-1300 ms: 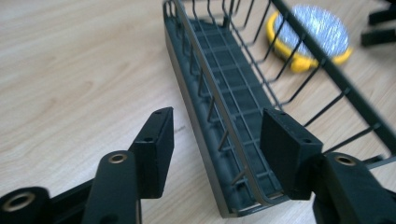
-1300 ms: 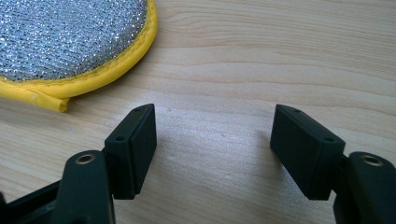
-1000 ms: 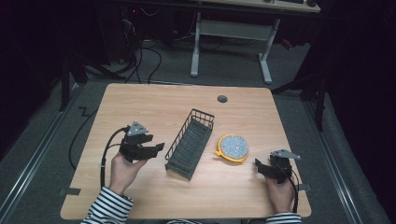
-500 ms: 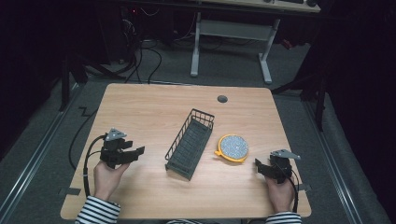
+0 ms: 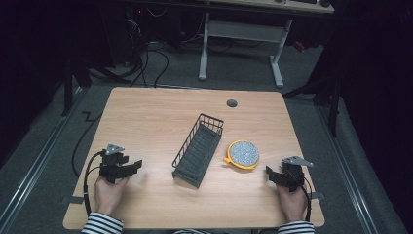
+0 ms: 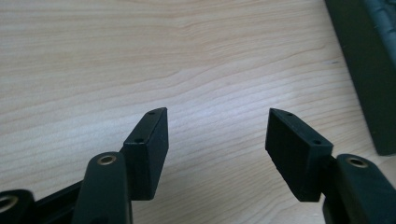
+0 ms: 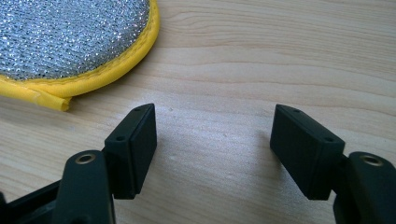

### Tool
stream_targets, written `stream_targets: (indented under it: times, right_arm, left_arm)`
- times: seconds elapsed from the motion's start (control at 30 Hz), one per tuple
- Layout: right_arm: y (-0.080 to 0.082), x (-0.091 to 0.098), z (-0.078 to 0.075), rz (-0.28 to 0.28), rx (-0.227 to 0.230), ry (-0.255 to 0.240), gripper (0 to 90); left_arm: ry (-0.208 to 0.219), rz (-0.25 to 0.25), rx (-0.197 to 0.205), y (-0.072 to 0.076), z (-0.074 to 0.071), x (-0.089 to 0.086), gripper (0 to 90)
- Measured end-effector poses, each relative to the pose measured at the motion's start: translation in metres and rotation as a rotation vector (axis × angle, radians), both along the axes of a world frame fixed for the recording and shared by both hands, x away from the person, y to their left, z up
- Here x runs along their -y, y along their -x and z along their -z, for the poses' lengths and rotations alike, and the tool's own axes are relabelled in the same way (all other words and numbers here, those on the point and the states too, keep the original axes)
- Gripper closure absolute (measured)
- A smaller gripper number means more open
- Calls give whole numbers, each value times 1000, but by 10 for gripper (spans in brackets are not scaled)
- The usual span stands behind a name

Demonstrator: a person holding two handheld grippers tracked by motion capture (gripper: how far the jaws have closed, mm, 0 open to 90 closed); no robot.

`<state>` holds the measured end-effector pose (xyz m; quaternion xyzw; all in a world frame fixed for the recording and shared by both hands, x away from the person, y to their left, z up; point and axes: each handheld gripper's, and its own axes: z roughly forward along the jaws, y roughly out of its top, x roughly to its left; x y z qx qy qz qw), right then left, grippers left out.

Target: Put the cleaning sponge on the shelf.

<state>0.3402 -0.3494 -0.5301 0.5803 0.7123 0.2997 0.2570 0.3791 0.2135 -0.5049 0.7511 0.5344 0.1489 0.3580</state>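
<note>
A dark wire basket (image 5: 198, 149) lies slantwise in the middle of the wooden table (image 5: 160, 117). Right of it rests a round silver scouring pad with a yellow rim (image 5: 242, 154), also at the top left of the right gripper view (image 7: 70, 42). My left gripper (image 5: 134, 166) sits low near the table's front left, jaws apart over bare wood (image 6: 217, 135); they have just been opening, with nothing between them. The basket's edge (image 6: 369, 70) shows at the right of its view. My right gripper (image 5: 271, 174) rests open at the front right, just short of the pad (image 7: 212, 149).
A round cable hole (image 5: 232, 103) sits near the table's far edge. A white desk frame (image 5: 241, 46) stands on the floor beyond the table. Cables trail on the floor at the left (image 5: 83, 141).
My left gripper has moved left and toward the front edge, away from the basket, and sunk closer to the table. The right gripper has stayed where it was.
</note>
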Motion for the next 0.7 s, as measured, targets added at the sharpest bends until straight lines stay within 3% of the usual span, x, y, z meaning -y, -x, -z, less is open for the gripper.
stream_targets:
  times: [0.13,0.5,0.7]
  right_arm:
    - [0,0,0,0,0,0,319]
    - [0,0,0,2,0,-1,321]
    - [0,0,0,8,-1,1,324]
  left_arm:
    - [-26,-37,6,0,7,-1,375]
    - [-77,-61,8,-5,20,0,348]
    - [-77,-76,18,-8,24,-2,346]
